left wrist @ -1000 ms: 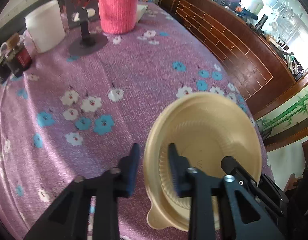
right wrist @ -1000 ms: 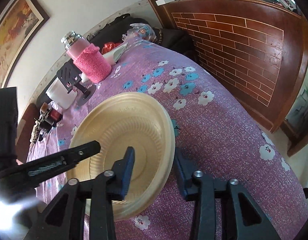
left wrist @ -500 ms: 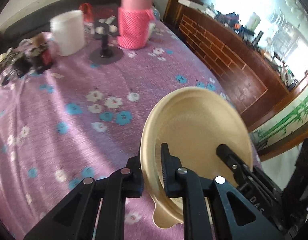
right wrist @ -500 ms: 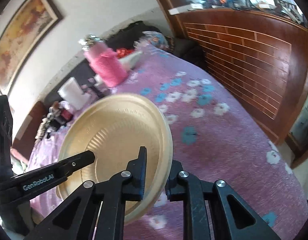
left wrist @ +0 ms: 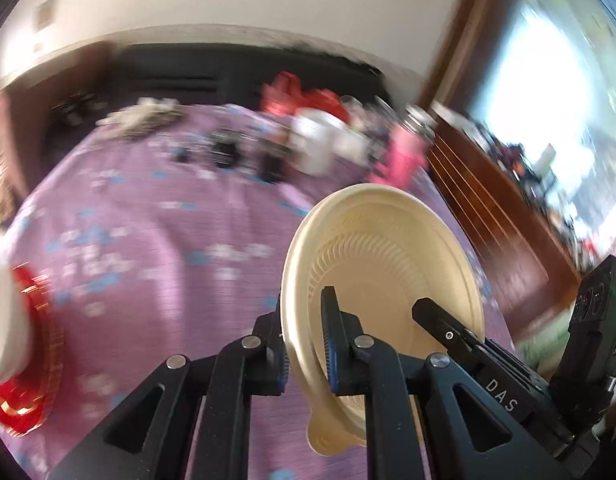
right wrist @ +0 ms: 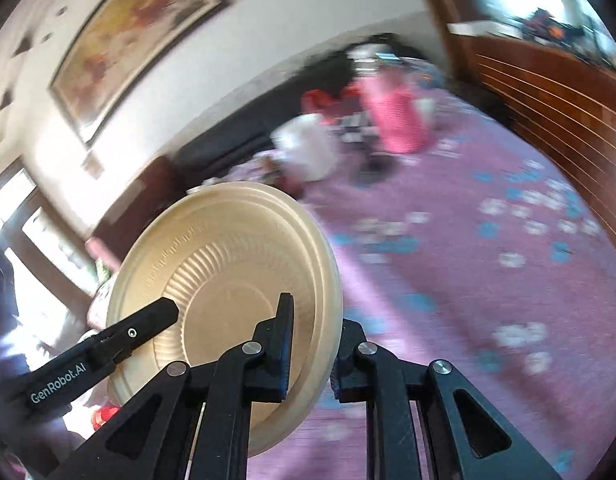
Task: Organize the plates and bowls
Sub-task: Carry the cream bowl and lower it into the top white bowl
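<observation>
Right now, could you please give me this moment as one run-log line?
left gripper: shut on beige bowl rim | right gripper: shut on opposite rim | bowl: airborne, tilted

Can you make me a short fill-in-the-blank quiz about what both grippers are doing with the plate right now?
1. The plate is held by ____ grippers at once.
2. The left gripper grips the plate's ____ between its fingers.
3. The tablecloth under the plate is mostly ____ with flowers.
4. The right gripper is ____ on the plate.

Missing words: two; rim; purple; shut
</observation>
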Demonstrator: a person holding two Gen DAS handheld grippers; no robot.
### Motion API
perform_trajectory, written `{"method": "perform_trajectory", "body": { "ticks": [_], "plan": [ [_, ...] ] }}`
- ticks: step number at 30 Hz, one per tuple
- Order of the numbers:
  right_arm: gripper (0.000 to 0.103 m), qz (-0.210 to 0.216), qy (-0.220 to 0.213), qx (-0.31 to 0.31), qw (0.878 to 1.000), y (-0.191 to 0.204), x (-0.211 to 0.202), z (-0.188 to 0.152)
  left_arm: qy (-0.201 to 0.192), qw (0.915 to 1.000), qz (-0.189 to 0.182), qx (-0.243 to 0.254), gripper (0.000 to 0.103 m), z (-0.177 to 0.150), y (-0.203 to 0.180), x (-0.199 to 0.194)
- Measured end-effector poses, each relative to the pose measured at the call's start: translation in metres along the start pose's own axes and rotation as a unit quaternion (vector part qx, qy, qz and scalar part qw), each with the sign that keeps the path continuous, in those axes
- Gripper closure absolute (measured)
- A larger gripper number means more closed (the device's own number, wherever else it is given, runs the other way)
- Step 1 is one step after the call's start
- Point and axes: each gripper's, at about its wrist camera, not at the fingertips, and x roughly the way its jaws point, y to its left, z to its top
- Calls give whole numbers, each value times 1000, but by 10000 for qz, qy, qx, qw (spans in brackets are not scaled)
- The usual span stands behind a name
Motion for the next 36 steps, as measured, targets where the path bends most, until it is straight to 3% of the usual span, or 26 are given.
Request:
{"method": "perform_trajectory", "body": {
  "ticks": [7,12,17,23,30,34,36],
  "plan": [
    [86,560,262,-1046,9926,142,31,-22,-549,9911,583,-1065,90,-2,123,-68],
    [86,886,501,-1685,9804,235,60,-48,-848,9764,1026,-1700,90,-12,204,-105],
    [86,1066,787,-2093,9688,301,96,-79,-943,9616,1498,-2097,90,-27,266,-120],
    [86,934,1050,-2477,9586,337,129,-104,-923,9520,1725,-2356,89,-39,306,-115],
    [86,783,1235,-2638,9534,346,151,-116,-1021,9486,2116,-2121,89,-42,309,-107],
    [86,703,1257,-2736,9510,349,159,-121,-1078,9513,1995,-2089,76,-43,312,-108],
    [86,683,1198,-2818,9495,352,160,-123,-1066,9522,1965,-2082,65,-41,311,-108]
  ]
}}
